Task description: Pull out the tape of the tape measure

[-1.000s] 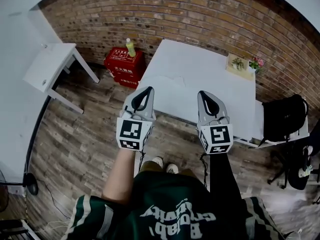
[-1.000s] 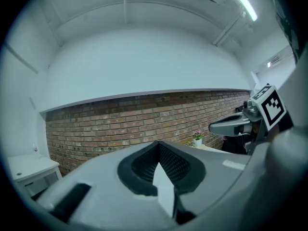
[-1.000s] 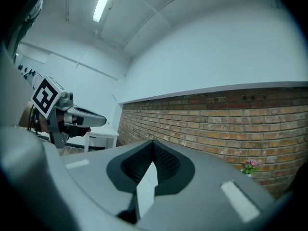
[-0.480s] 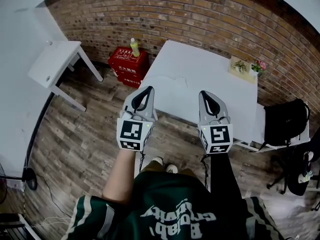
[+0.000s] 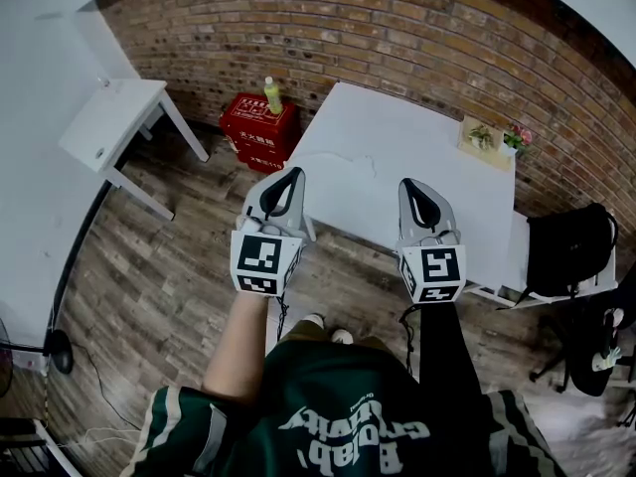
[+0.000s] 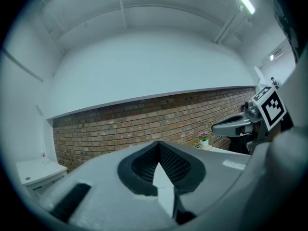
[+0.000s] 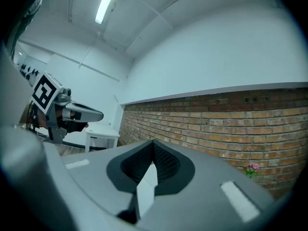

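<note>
No tape measure shows in any view. In the head view my left gripper (image 5: 294,174) and right gripper (image 5: 407,183) are held side by side, pointing level toward the white table (image 5: 397,147). Both stand shut with nothing between their jaws. The left gripper view looks along its shut jaws (image 6: 158,143) at a brick wall, with the right gripper (image 6: 240,125) off to the side. The right gripper view shows its shut jaws (image 7: 153,142) and the left gripper (image 7: 79,113) at the left.
A small potted flower (image 5: 515,137) and a wooden tray (image 5: 479,133) sit at the table's far right corner. A red crate (image 5: 256,127) with a bottle (image 5: 271,94) stands by the brick wall. A white side table (image 5: 109,117) is at left, a black bag (image 5: 568,246) at right.
The room has drifted slightly in the head view. Both grippers stay shut, side by side, in the same pose.
</note>
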A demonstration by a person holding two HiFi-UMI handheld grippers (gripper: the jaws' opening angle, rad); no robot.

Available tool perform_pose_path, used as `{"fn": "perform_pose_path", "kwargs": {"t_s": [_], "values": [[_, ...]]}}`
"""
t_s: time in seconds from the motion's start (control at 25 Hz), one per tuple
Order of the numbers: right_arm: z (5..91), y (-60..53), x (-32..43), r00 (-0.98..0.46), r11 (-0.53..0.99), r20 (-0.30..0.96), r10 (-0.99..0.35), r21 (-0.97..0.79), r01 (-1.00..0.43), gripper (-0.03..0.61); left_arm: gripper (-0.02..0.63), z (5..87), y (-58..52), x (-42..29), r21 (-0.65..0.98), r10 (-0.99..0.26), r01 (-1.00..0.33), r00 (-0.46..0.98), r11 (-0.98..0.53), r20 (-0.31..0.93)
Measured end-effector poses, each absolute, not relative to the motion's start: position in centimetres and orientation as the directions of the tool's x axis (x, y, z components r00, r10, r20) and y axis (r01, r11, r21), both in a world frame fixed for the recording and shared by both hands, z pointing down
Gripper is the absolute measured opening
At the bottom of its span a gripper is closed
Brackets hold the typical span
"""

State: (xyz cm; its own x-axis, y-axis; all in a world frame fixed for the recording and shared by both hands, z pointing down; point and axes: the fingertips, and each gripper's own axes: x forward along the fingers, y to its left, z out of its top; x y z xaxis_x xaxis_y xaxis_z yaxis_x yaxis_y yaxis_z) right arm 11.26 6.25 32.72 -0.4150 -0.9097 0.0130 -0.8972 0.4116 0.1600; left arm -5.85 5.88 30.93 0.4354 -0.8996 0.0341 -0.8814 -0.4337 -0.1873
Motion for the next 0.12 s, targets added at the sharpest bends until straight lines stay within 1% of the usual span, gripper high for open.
{"fn": "perform_pose_path", "kwargs": {"t_s": [0.12], "values": [[32.78, 6.06, 11.34, -0.415, 0.412, 0.015, -0.910, 0.158, -0.897, 0.014, 0.005, 30.73, 5.71, -5.83, -0.193, -0.901, -0.881, 0.433, -0.431, 0.032]]}}
